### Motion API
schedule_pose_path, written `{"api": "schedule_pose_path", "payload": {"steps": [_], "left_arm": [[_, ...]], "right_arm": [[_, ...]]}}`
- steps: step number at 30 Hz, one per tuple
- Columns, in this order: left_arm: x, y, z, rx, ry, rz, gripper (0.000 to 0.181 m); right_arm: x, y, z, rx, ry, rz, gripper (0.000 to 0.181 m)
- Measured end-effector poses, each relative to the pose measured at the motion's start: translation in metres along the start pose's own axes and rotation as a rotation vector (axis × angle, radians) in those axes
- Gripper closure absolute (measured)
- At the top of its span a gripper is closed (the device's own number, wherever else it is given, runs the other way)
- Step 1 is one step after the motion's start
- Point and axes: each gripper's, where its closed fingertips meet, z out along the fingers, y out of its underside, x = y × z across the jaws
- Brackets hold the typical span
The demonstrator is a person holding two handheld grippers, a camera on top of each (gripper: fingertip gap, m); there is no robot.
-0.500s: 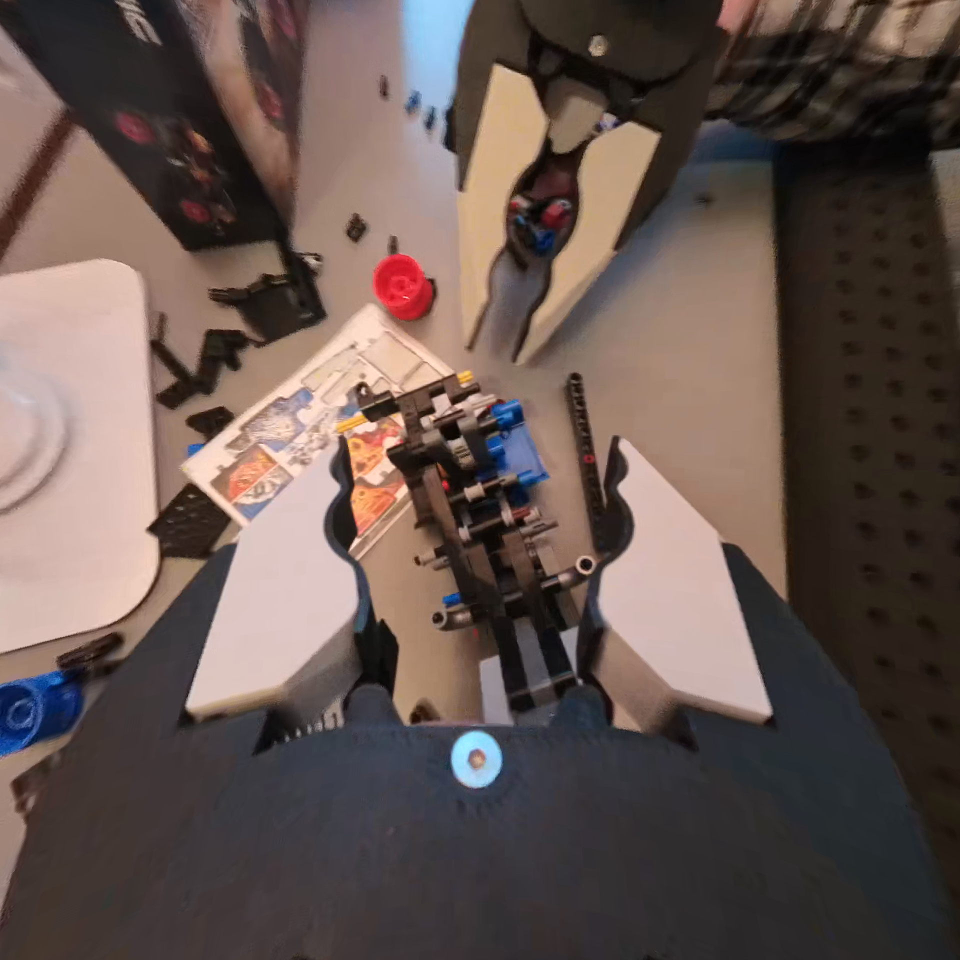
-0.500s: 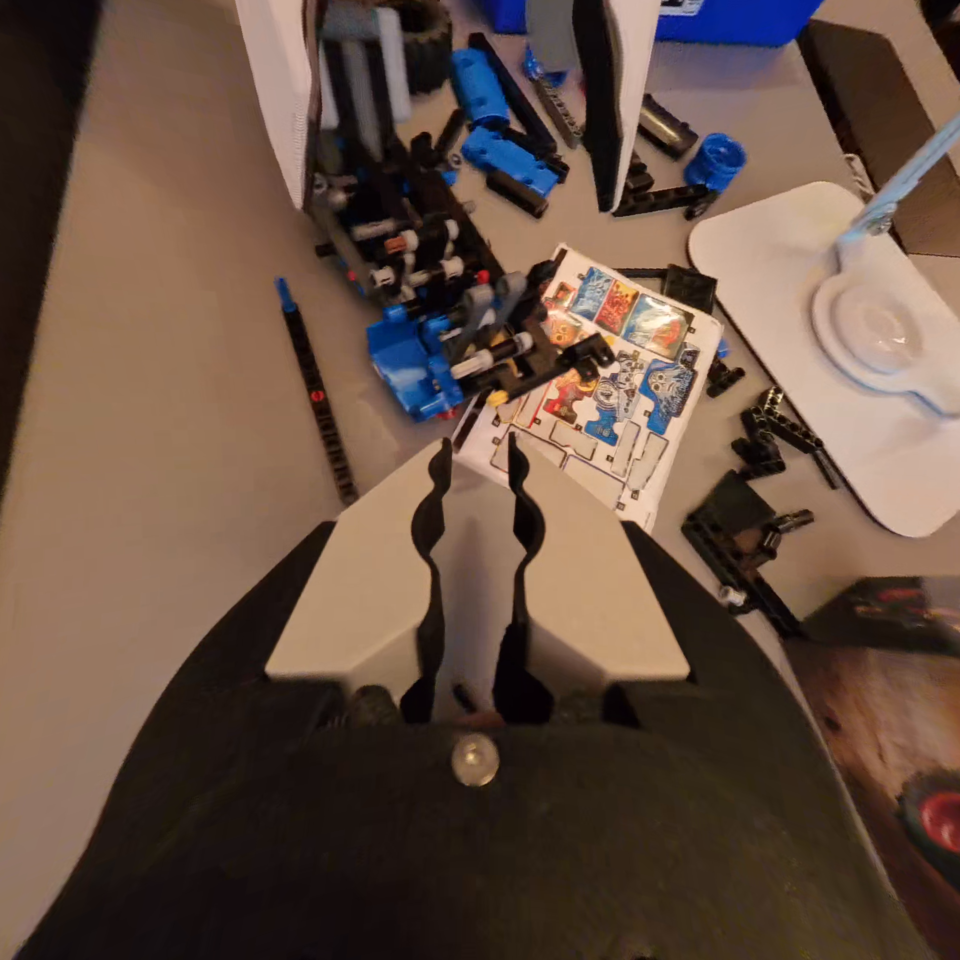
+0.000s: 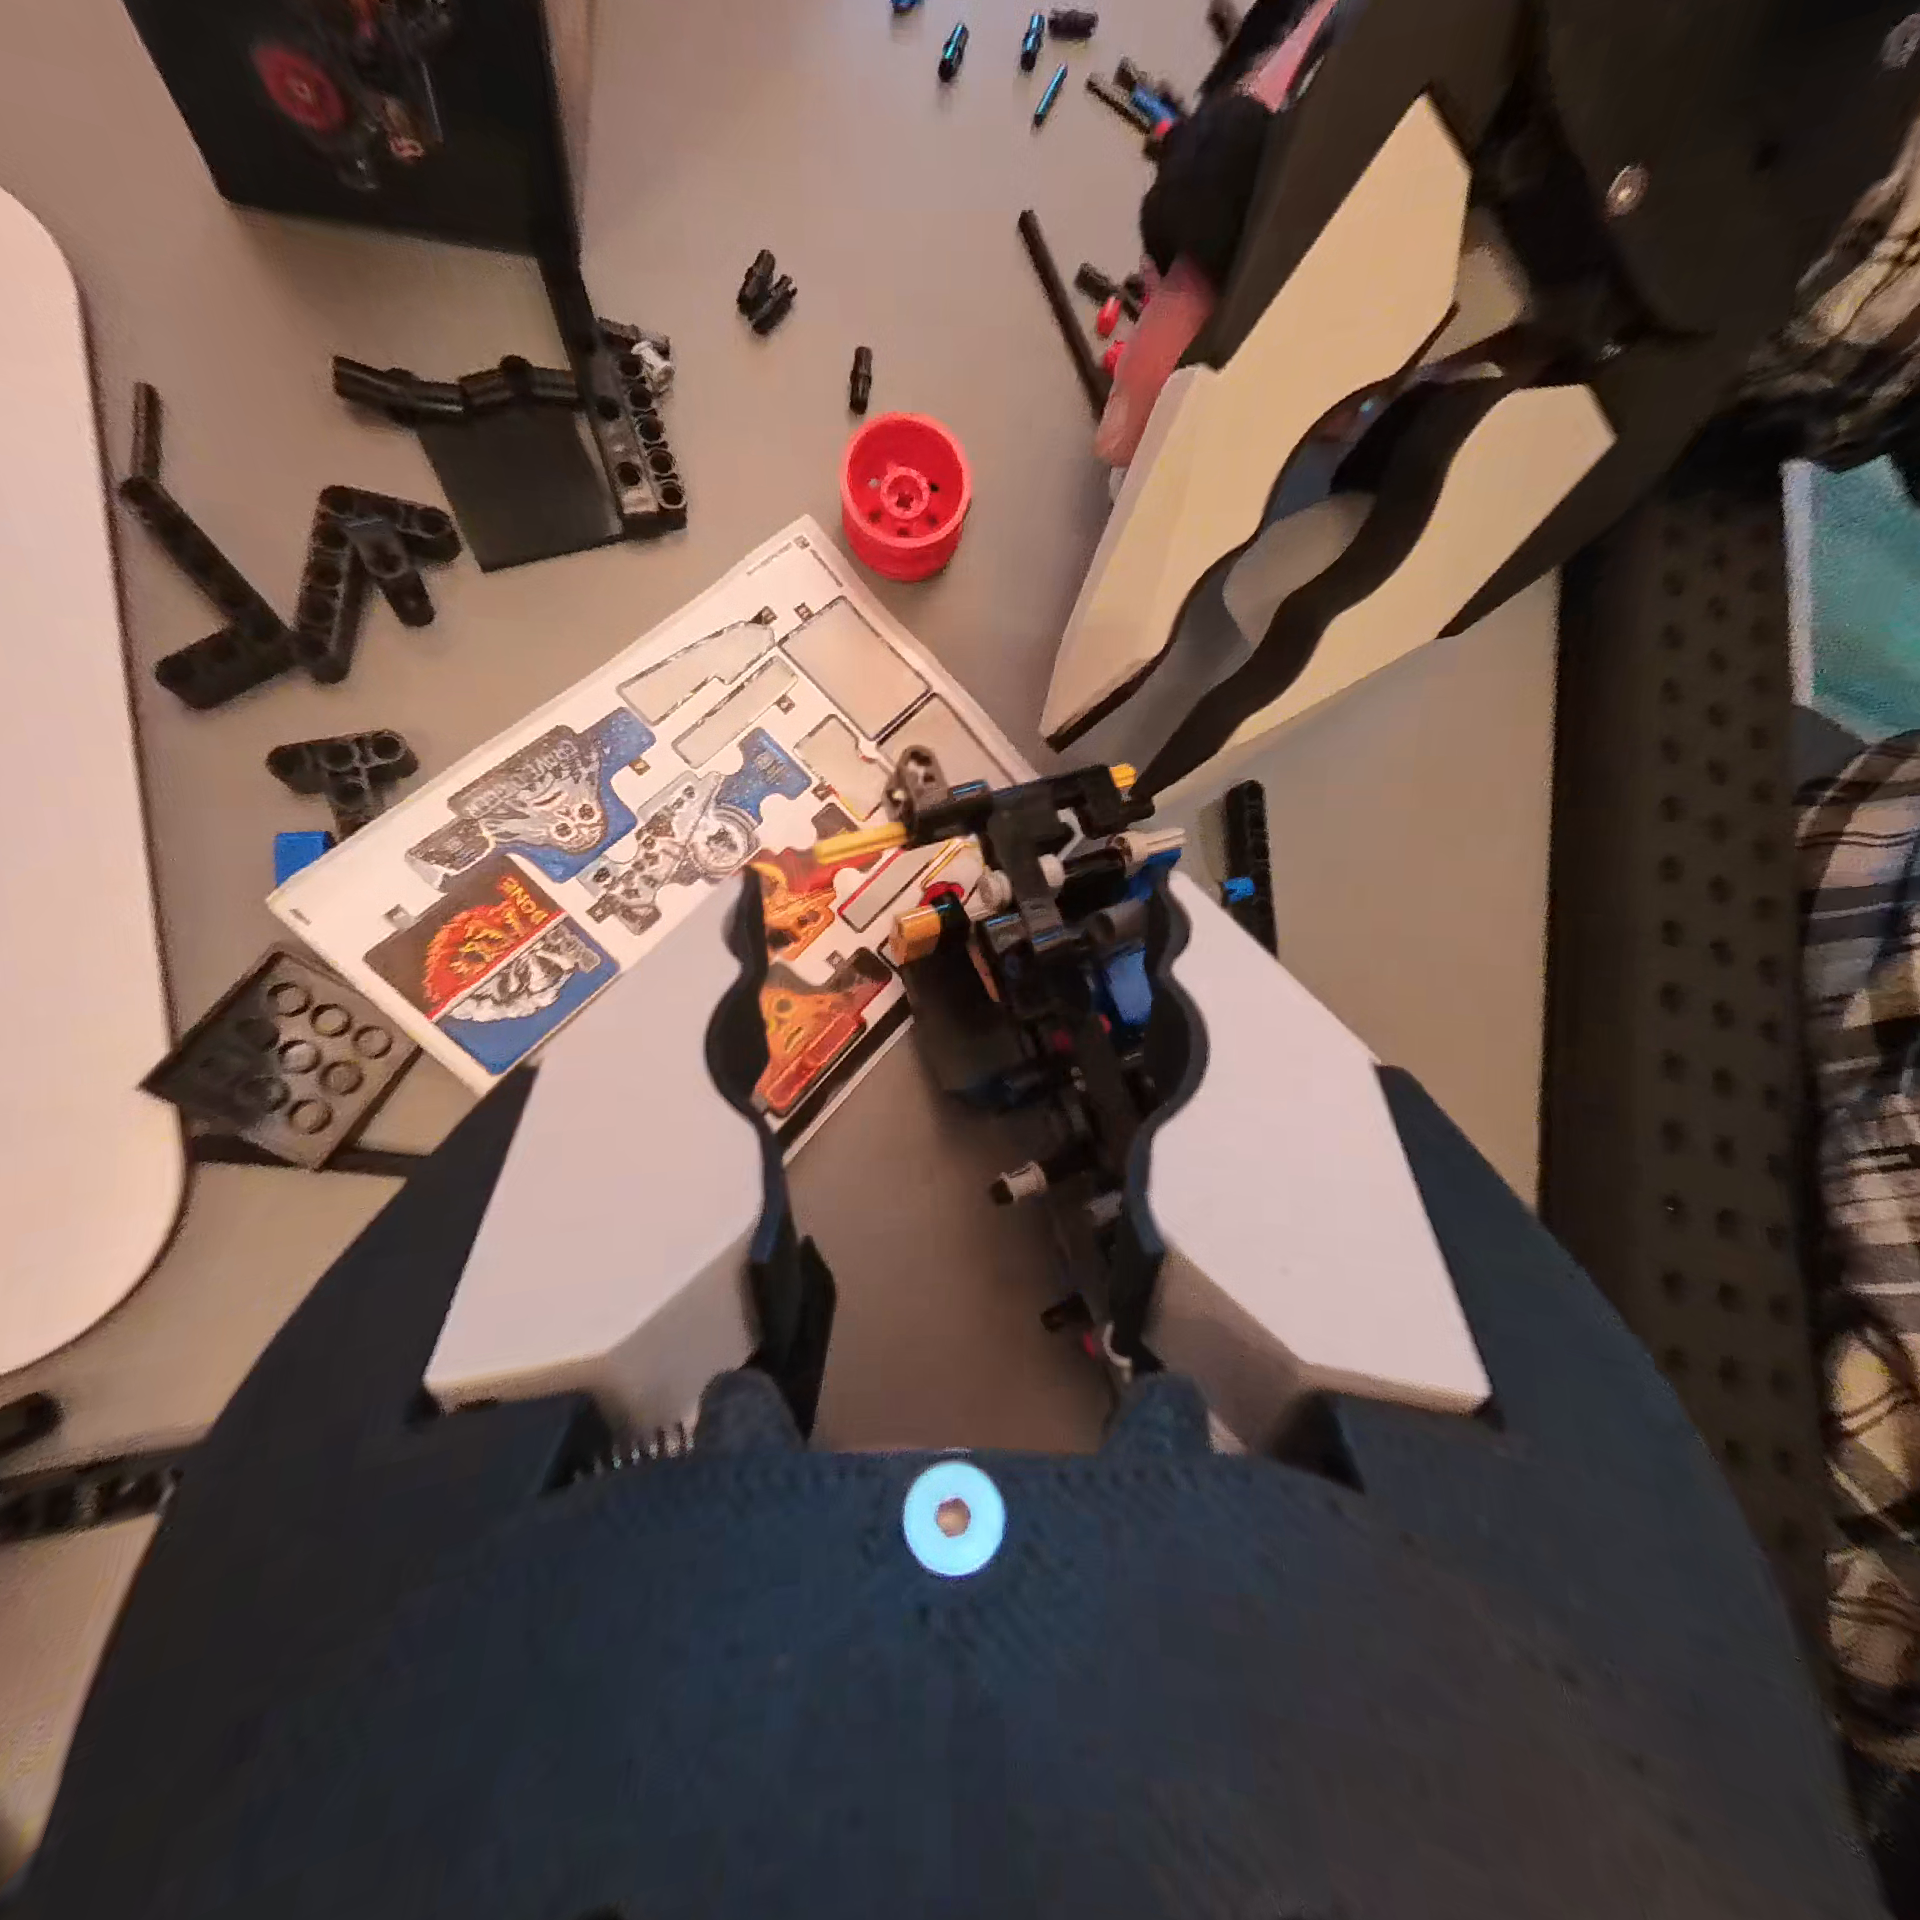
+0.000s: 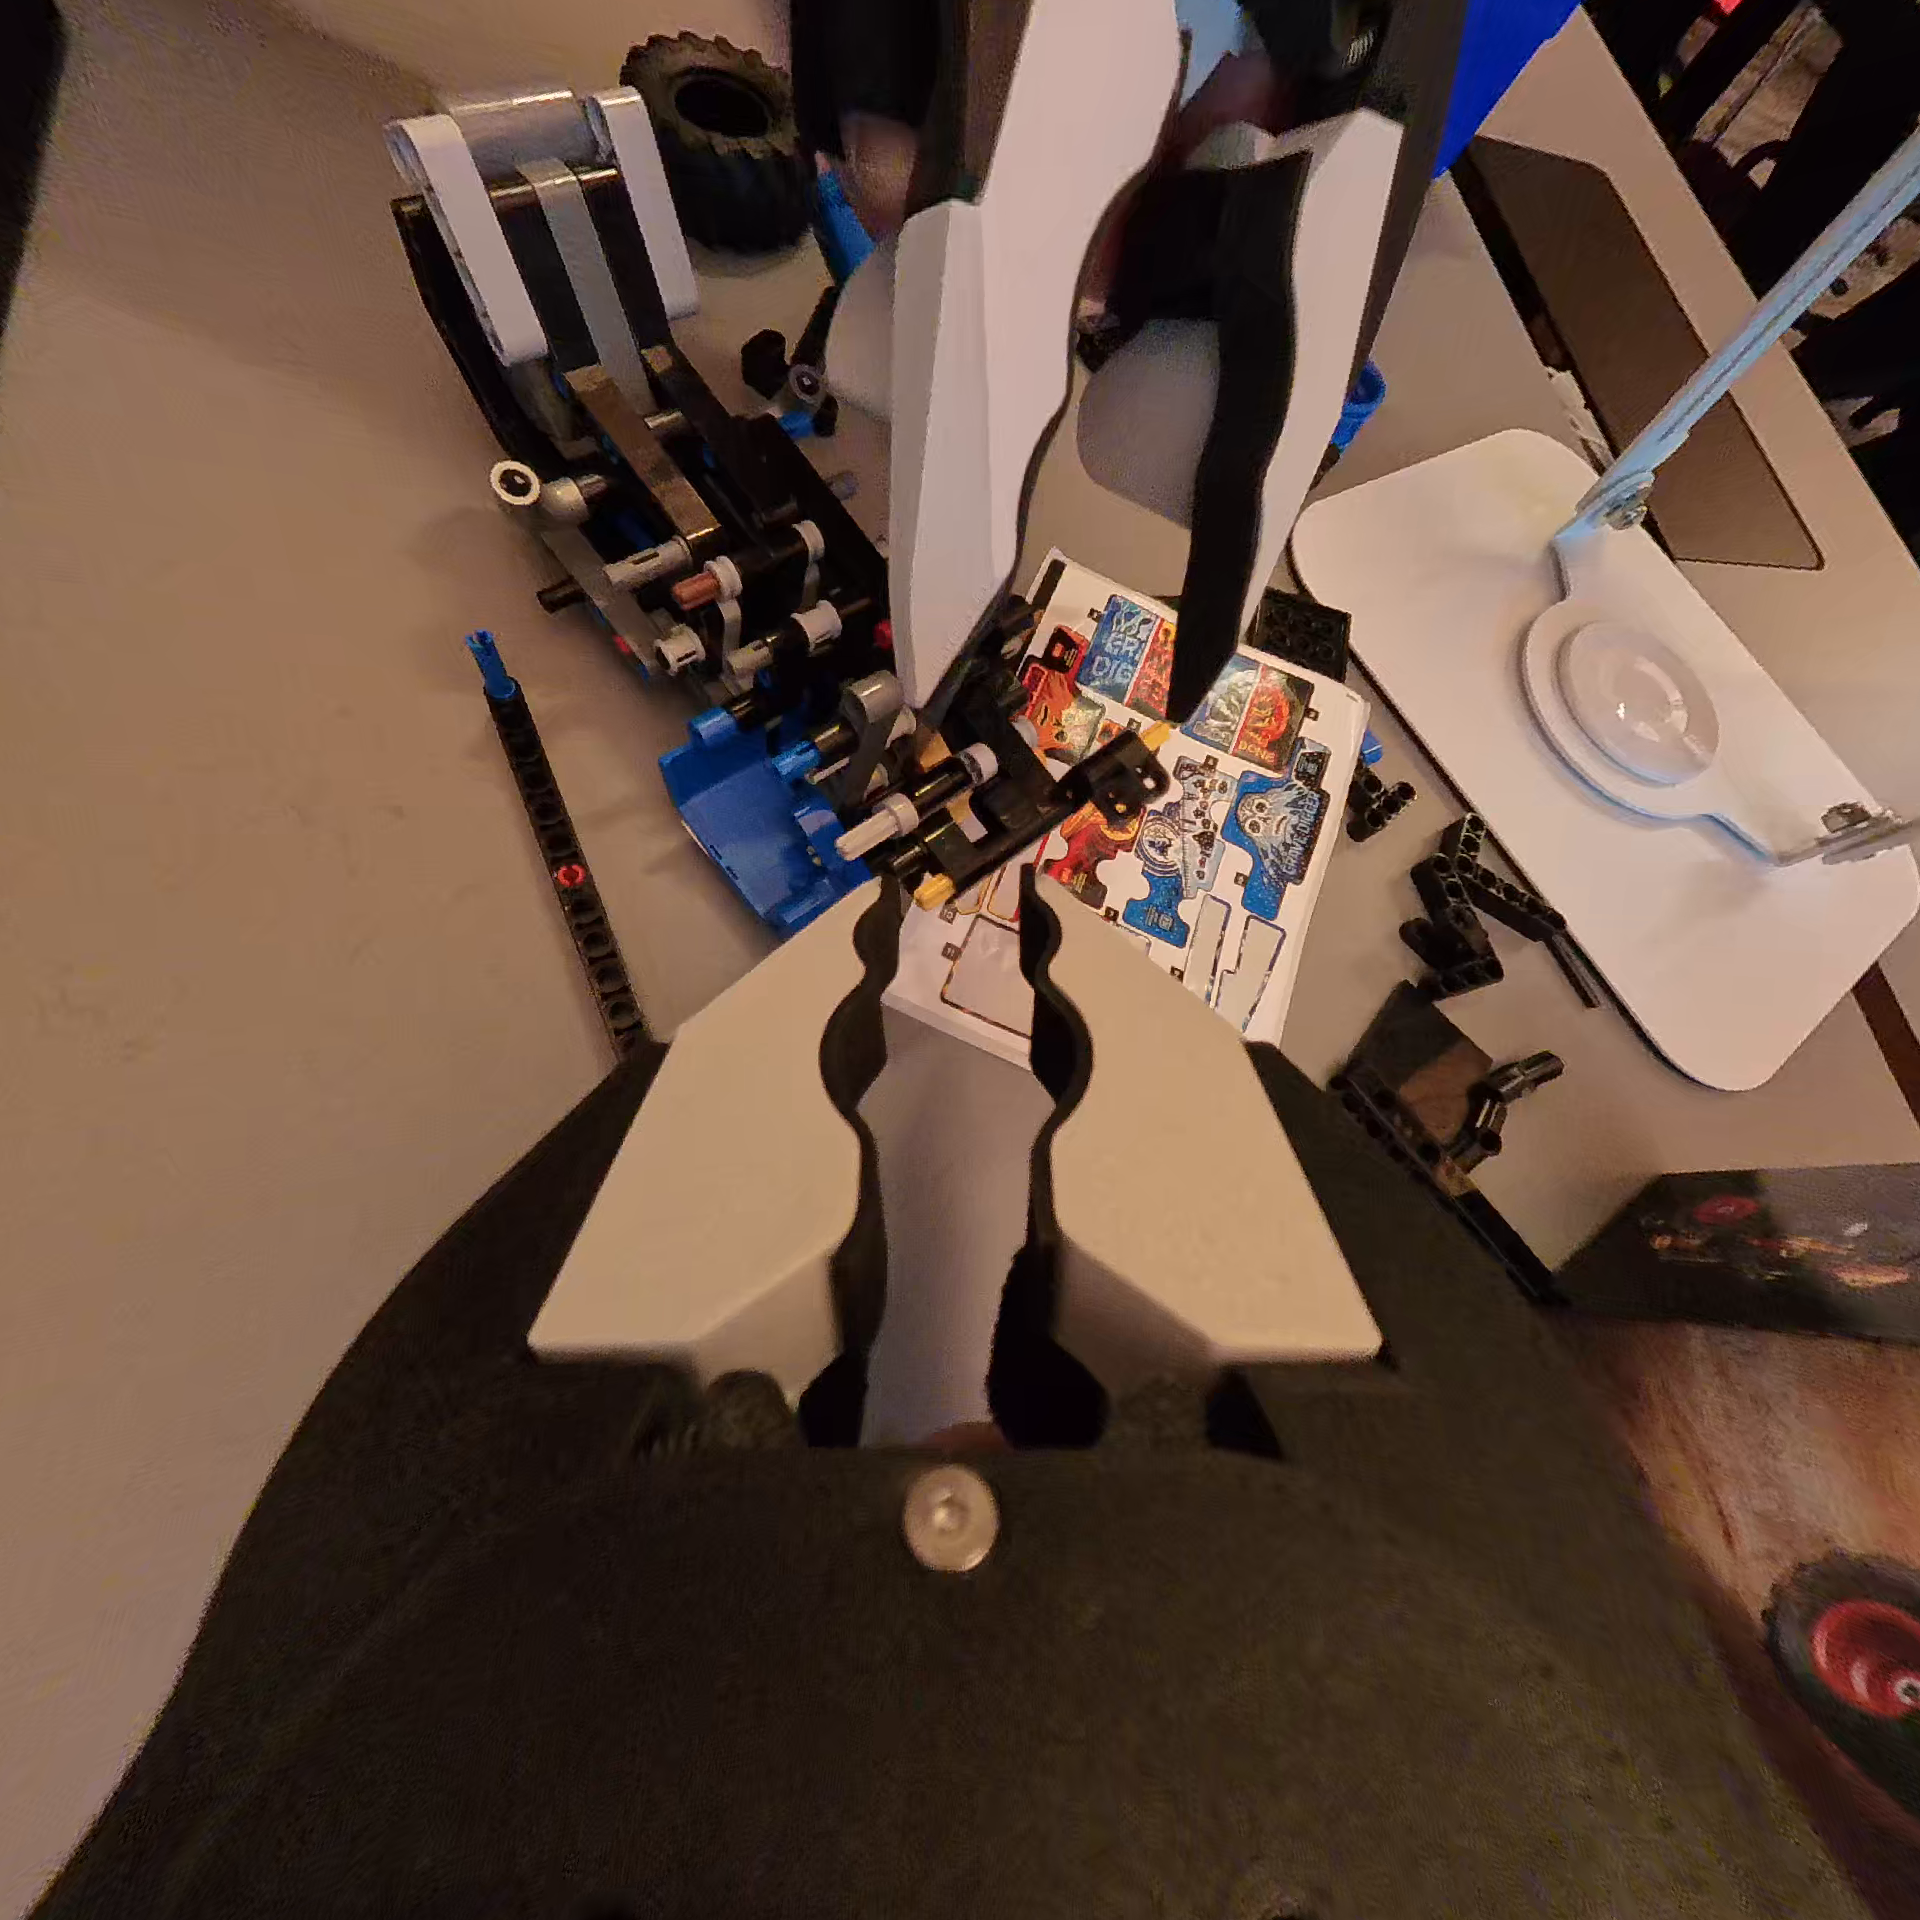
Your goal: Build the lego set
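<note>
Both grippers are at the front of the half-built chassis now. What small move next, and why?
Probably ease the right gripper forward onto the yellow axle end just ahead of its open fingertips. The left gripper is also open, its right finger against the chassis, bracing it at most.

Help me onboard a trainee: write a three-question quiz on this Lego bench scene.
1. True or false: the black tyre is fitted on the red wheel hub.
2. Which thing lies between the fingers of the open left gripper? A) a white lamp base B) the black and blue assembly C) a loose tyre
3. Fill in: the long black beam lying on the table beside the assembly has a ____ pin at its far end.

Key: 1 false, the hub is bare and the tyre lies apart; 2 B; 3 blue.
</note>
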Motion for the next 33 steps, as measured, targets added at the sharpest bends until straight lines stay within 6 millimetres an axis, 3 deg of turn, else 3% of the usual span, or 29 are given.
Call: {"api": "schedule_pose_path", "payload": {"steps": [9,15,23,27,33], "left_arm": [[0.004,-0.004,0.006,0.080,0.057,0.011,0.120],[0.008,-0.007,0.010,0.180,0.038,0.049,0.109],[0.003,-0.011,-0.005,0.256,-0.013,0.049,0.102],[-0.006,-0.010,-0.012,0.161,-0.056,0.047,0.109],[-0.007,-0.001,0.005,-0.032,-0.068,0.052,0.128]], "right_arm": [[-0.003,-0.002,0.001,0.005,-0.001,-0.003,0.165],[-0.003,-0.002,0.003,0.007,0.009,0.001,0.166],[-0.001,-0.003,0.005,0.004,0.033,-0.003,0.168],[0.000,-0.003,0.005,-0.002,0.052,-0.018,0.168],[0.000,-0.005,0.007,-0.011,0.077,-0.042,0.169]]}}
